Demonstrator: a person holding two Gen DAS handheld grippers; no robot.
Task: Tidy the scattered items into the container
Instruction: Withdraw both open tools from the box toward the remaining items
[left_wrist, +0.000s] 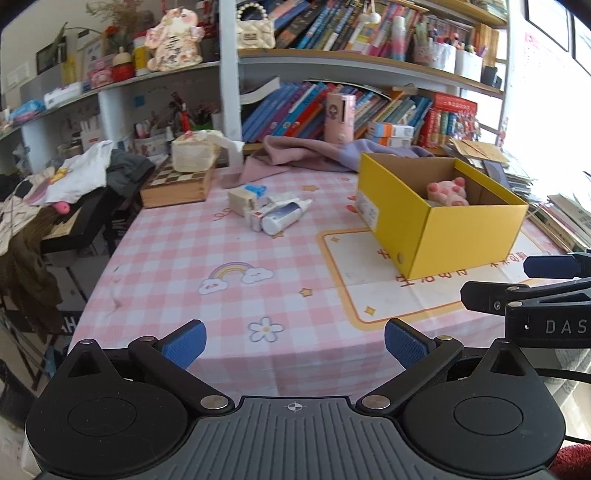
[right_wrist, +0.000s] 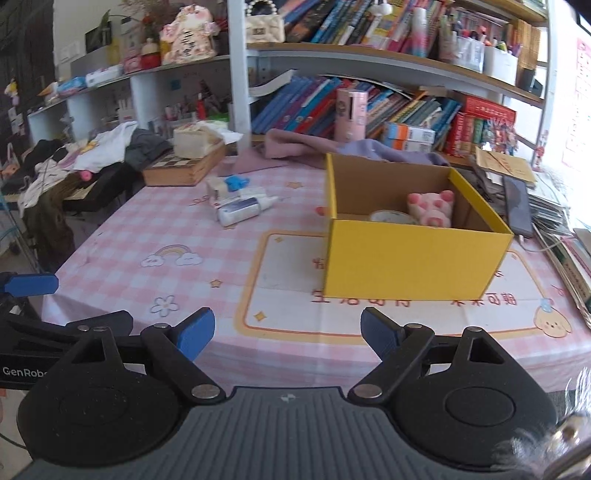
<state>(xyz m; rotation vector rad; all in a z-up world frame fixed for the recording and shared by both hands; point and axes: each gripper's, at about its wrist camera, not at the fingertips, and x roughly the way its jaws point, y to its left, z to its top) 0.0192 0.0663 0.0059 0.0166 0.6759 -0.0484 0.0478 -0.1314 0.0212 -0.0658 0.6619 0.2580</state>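
A yellow cardboard box (left_wrist: 443, 236) (right_wrist: 413, 258) stands open on the pink checked tablecloth (left_wrist: 207, 258) (right_wrist: 122, 236). Inside lie a pink pig plush (left_wrist: 448, 192) (right_wrist: 432, 208) and a roll of tape (right_wrist: 393, 217). To the box's left, a small heap holds a white bottle (left_wrist: 286, 218) (right_wrist: 245, 210), small cartons (left_wrist: 242, 201) (right_wrist: 216, 188) and a blue clip (left_wrist: 256, 190) (right_wrist: 236, 181). My left gripper (left_wrist: 295, 345) hangs open and empty over the table's near edge. My right gripper (right_wrist: 288, 332) is open too, nothing between its blue pads, and shows at the left view's right edge (left_wrist: 517, 284).
A wooden chessboard box (left_wrist: 177, 184) with a tissue pack sits at the back left. Pink and purple cloths (left_wrist: 295, 155) lie behind the box. Bookshelves fill the back wall. Stacked books and papers (right_wrist: 554, 221) crowd the right edge. Clothes lie on a piano keyboard (left_wrist: 55, 206) at left.
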